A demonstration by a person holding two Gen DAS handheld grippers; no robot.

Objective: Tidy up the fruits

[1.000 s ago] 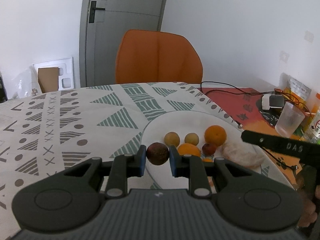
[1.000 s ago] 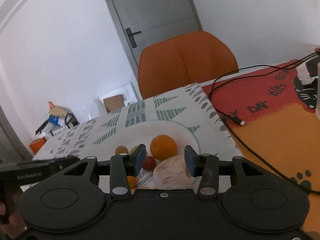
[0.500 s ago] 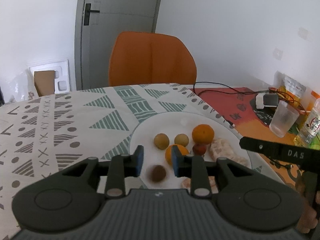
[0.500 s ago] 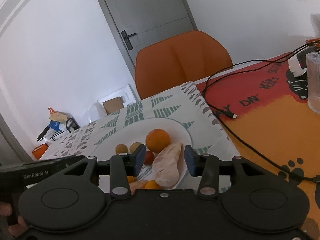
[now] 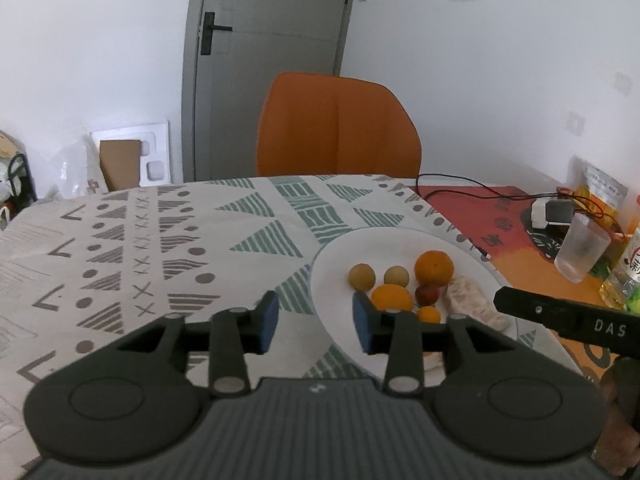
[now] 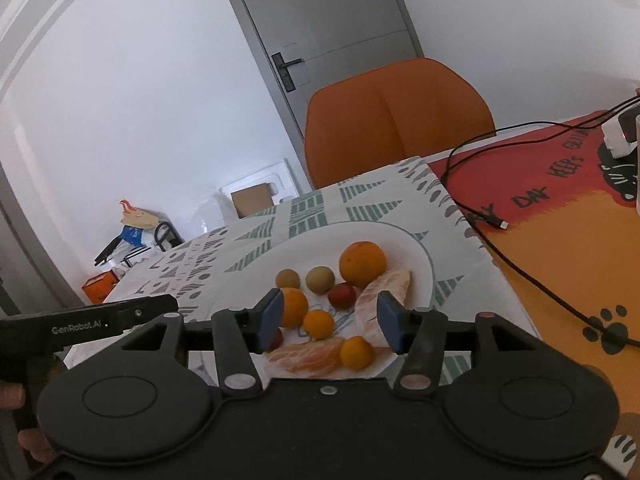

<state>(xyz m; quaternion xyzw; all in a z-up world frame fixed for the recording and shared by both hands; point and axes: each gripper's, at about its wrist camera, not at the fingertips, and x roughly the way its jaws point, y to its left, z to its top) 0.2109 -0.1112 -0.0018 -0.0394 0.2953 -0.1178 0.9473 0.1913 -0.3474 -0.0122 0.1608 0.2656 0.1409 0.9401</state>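
A: Left black two-finger gripper with blue pads (image 5: 314,322): jaws spread, just been opening, nothing between the pads. Hovering over the near-left rim of the round white plate (image 5: 332,280), above the patterned grey-and-green tablecloth (image 5: 160,248).

B: Right black two-finger gripper with blue pads (image 6: 330,322): jaws spread too, just been opening wider, gripping nothing. Poised over the near side of the same plate. Fruit visible through the gap, clear of the pads.

A: Fruit, all on the plate. Large round orange (image 6: 363,264) at the far side. Two small tan-yellow round fruits (image 6: 304,279) side by side, left of it. Small dark red round fruit (image 6: 342,295) just in front of the large orange.

B: Pale peeled citrus segment (image 6: 384,292) touching the large orange on its near right. Second peeled pink-orange segment (image 6: 312,354) lying flat near the front rim. Medium orange mandarin (image 6: 294,306) partly behind the left pad. Two small orange kumquat-like fruits (image 6: 318,324) near the flat segment, one resting against it.

A: Surroundings: orange chair (image 5: 338,128) at the far table edge, grey door (image 5: 264,60) behind. Ribbed clear plastic cup (image 5: 582,248) on the red-and-orange mat (image 5: 472,216) to the right, black cable (image 6: 532,280) trailing across the mat.

B: Dark round fruit: cannot tell where it lies.
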